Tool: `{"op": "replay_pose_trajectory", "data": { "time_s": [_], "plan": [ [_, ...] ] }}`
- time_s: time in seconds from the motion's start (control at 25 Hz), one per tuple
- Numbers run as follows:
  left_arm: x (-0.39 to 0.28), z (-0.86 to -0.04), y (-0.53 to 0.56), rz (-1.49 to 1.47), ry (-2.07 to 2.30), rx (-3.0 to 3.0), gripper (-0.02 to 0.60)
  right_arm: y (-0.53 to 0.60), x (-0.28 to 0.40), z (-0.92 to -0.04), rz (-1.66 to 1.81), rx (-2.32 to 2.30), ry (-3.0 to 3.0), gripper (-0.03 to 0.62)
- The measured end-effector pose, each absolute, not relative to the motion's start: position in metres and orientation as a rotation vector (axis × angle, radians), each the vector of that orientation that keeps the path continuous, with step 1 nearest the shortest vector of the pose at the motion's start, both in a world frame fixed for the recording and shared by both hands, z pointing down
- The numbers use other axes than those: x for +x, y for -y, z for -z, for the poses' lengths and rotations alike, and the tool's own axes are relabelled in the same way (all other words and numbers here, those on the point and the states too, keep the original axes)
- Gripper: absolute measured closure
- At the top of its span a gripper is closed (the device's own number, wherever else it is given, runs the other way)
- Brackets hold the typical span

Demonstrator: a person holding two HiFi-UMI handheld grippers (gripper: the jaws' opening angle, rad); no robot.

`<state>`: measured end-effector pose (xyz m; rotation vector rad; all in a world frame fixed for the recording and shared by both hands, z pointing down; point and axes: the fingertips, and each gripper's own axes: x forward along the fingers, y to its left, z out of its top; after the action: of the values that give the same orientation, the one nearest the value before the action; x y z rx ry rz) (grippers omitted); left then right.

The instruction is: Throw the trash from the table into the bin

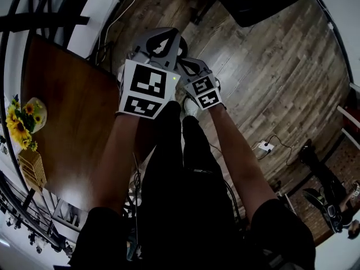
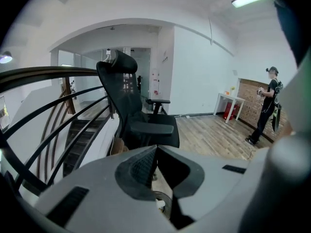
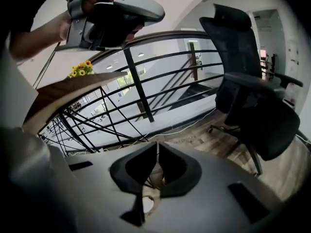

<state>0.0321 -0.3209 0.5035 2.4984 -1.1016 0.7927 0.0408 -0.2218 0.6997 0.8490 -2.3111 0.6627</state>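
Note:
Both grippers are held up close under the head camera, above the wooden floor and next to the brown table. My left gripper has its marker cube facing up. In the left gripper view its tips meet, with nothing between them. My right gripper sits just right of it and a little lower. Its tips are also together and hold nothing. In the right gripper view the left gripper shows at the top, held by a hand. I see no trash and no bin in any view.
A vase of yellow flowers stands at the table's left edge. A black office chair stands ahead, beside a black stair railing. A power strip lies on the floor. Another person stands far right by a white table.

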Motion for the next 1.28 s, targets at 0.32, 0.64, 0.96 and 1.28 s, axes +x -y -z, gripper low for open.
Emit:
{"op": "replay_pose_trajectory", "data": {
  "time_s": [0.32,0.64,0.96,1.28],
  "plan": [
    [0.045,-0.431,0.248,-0.697,1.146,2.479,0.569,0.191,0.063,-0.554,-0.611,0.956,2.447,0.568],
    [0.036,-0.341,0.169,-0.619,1.265,2.53,0.569,0.139,0.075,-0.412,-0.413,1.013,2.61,0.568],
    [0.049,-0.278,0.112,-0.583,1.353,2.597,0.569,0.086,0.106,-0.318,-0.278,1.051,2.727,0.568],
    [0.053,-0.257,0.057,-0.58,1.392,2.618,0.569,0.034,0.126,-0.277,-0.223,1.062,2.785,0.571]
  ]
}}
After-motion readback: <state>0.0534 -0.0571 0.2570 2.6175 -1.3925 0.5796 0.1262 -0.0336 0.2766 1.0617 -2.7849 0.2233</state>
